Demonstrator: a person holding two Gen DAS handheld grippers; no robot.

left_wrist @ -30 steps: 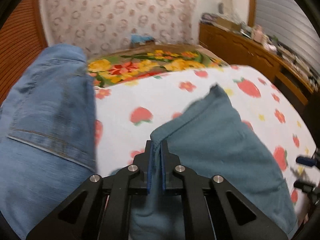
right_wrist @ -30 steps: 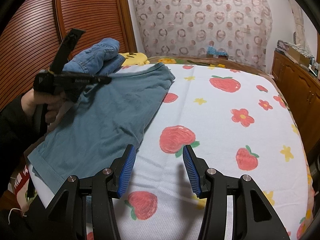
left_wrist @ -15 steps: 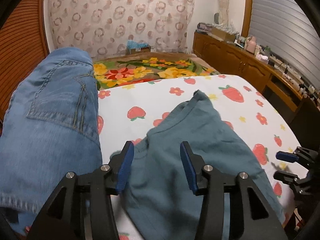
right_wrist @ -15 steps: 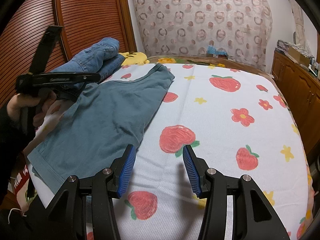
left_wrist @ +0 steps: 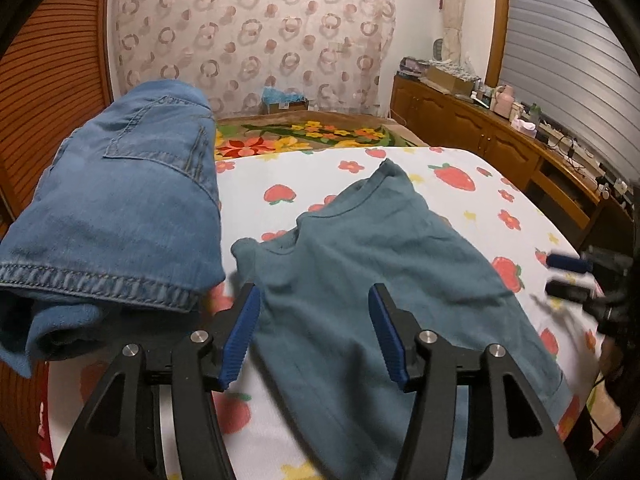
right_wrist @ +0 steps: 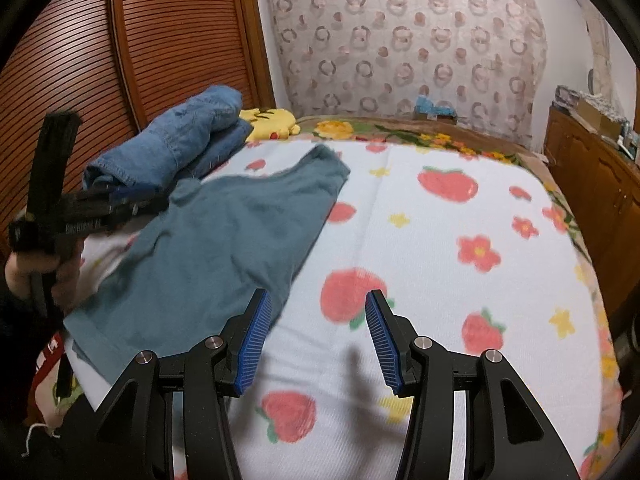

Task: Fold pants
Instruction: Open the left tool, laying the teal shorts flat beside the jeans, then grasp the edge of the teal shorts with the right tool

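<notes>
Teal pants were laid flat along the bed's left side, long axis running from the near edge toward the far end, denim pile beside them at the left edge. Left claw was held wide open and empty directly over the near part of the pants. Right claw, also wide open and empty, was positioned just off their right edge, so the left was judged nearer.

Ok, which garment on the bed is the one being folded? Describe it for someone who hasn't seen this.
On the strawberry-print bedspread, near its left edge, lie the teal pants, flat and single-coloured. The denim stack beyond them is bluer, stitched and piled up.
</notes>
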